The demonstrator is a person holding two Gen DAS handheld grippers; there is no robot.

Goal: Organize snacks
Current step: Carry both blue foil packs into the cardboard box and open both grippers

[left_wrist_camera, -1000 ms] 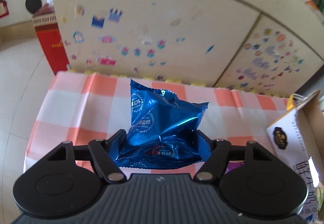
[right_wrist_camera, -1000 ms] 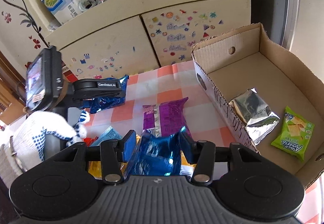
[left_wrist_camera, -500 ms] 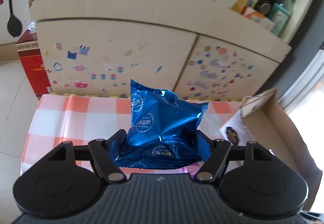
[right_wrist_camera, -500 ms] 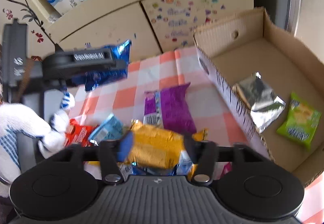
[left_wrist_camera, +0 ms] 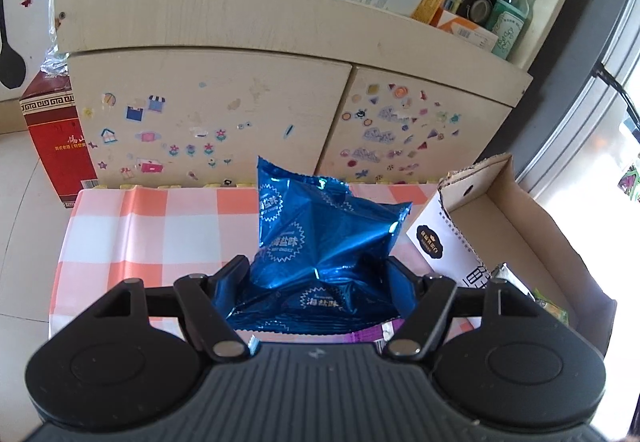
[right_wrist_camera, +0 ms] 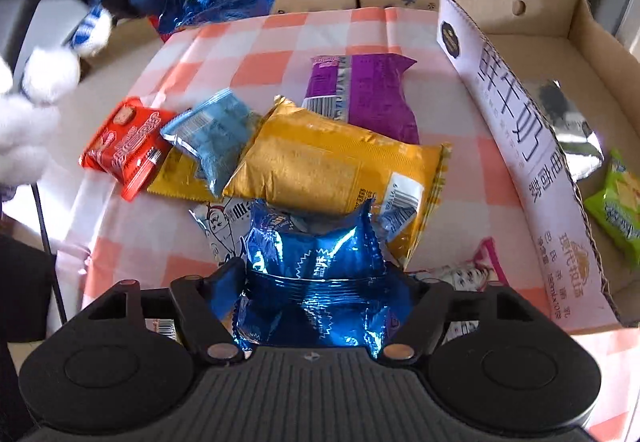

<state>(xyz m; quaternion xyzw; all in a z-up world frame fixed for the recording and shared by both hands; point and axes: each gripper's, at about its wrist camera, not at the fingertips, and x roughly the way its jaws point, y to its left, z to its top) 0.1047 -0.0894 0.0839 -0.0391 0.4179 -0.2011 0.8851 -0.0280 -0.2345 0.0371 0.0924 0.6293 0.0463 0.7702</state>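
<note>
Right gripper [right_wrist_camera: 316,282] fingers clamp a blue foil packet [right_wrist_camera: 316,262] above the snack pile [right_wrist_camera: 320,162] on the checked worktop [right_wrist_camera: 224,42]. Left gripper [left_wrist_camera: 316,282] fingers clamp another blue packet [left_wrist_camera: 320,238], raised. Cardboard box [right_wrist_camera: 576,10] right; cabinet [left_wrist_camera: 240,90] behind.

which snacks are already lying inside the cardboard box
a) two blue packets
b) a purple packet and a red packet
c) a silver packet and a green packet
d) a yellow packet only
c: in the right wrist view a silver packet and a green packet lie on the floor of the cardboard box; the purple, red and yellow ones lie out on the checked cloth.
</note>
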